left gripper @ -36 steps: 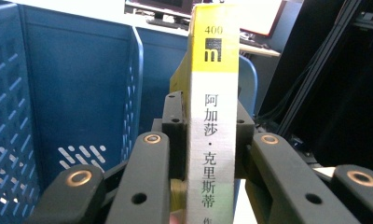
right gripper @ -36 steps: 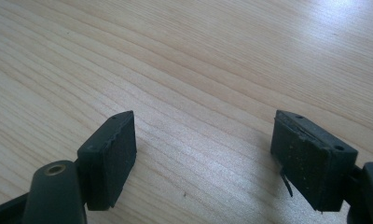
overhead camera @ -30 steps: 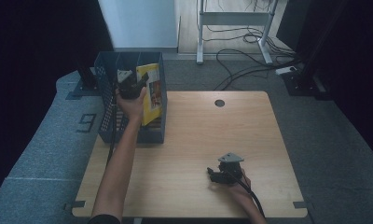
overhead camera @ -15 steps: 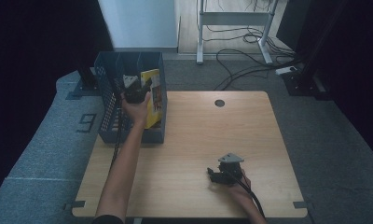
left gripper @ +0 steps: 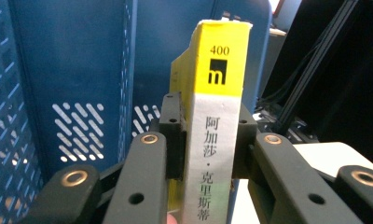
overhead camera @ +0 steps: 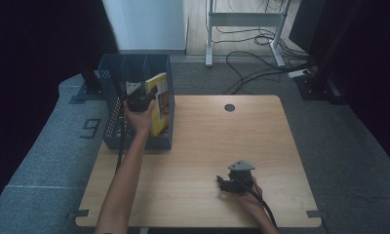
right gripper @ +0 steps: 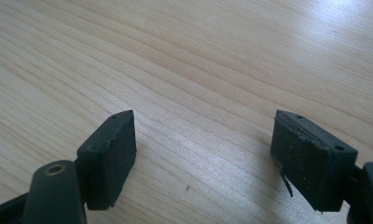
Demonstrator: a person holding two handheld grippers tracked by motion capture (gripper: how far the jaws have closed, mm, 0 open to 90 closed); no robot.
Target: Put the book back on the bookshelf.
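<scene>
The left gripper [left gripper: 207, 140] is clamped on a yellow book [left gripper: 216, 112], its two black pads pressing the grey-and-yellow spine from either side; in the left gripper view the spine stands upright between the jaws, with black Chinese characters on the grey lower part and a small black square on the yellow top; the jaws have just been easing open a little, yet the pads remain against the spine with the book between them. From the high view the left gripper [overhead camera: 140, 100] sits over the blue slotted basket [overhead camera: 116, 73] at the table's far left corner, and the book [overhead camera: 160, 103] leans tilted in the basket's right-hand compartment, its upper part rising above the rim and its yellow cover facing the table; the person's left forearm reaches up to it from the bottom edge. The blue perforated walls of the basket [left gripper: 77, 93] show just behind the book in the left gripper view. The right gripper [overhead camera: 226, 184] rests low on the wooden table [overhead camera: 222, 141] near its front edge, well apart from the basket; in the right gripper view its pads [right gripper: 107, 156] stand wide apart over bare wood grain [right gripper: 198, 70], with nothing between them.
</scene>
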